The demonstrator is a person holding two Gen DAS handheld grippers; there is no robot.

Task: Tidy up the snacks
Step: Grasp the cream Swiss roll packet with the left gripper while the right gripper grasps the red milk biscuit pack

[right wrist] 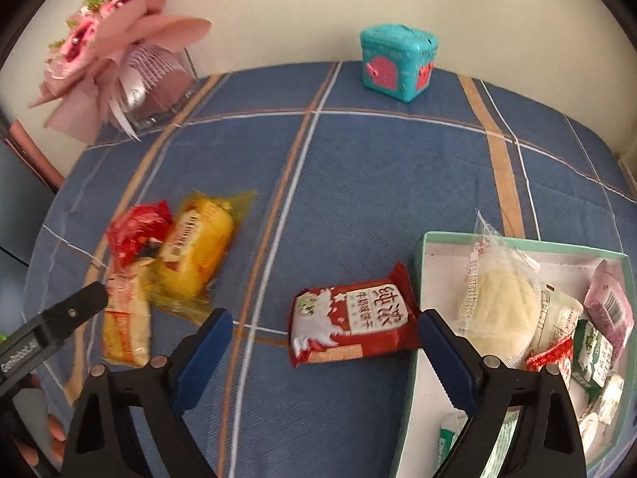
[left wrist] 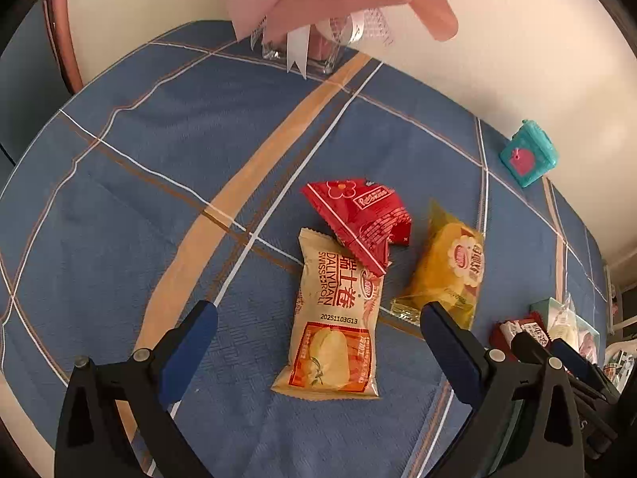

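Note:
My left gripper (left wrist: 318, 318) is open, its blue fingers on either side of a beige Swiss roll packet (left wrist: 334, 318) lying on the blue cloth. A red triangular packet (left wrist: 358, 219) overlaps the roll's top end, and a yellow cake packet (left wrist: 446, 271) lies just to its right. My right gripper (right wrist: 324, 330) is open above a red milk biscuit packet (right wrist: 350, 318). That packet lies against the left wall of a mint-green box (right wrist: 416, 358) that holds several snacks. The three left packets also show in the right wrist view: roll (right wrist: 127, 318), red (right wrist: 137, 235), yellow (right wrist: 199, 255).
A pink bouquet in a glass vase (right wrist: 119, 59) stands at the far left by the wall. A teal toy box (right wrist: 396, 61) sits at the far edge of the plaid blue cloth (left wrist: 159, 159). The left gripper's body (right wrist: 51, 326) shows at the left.

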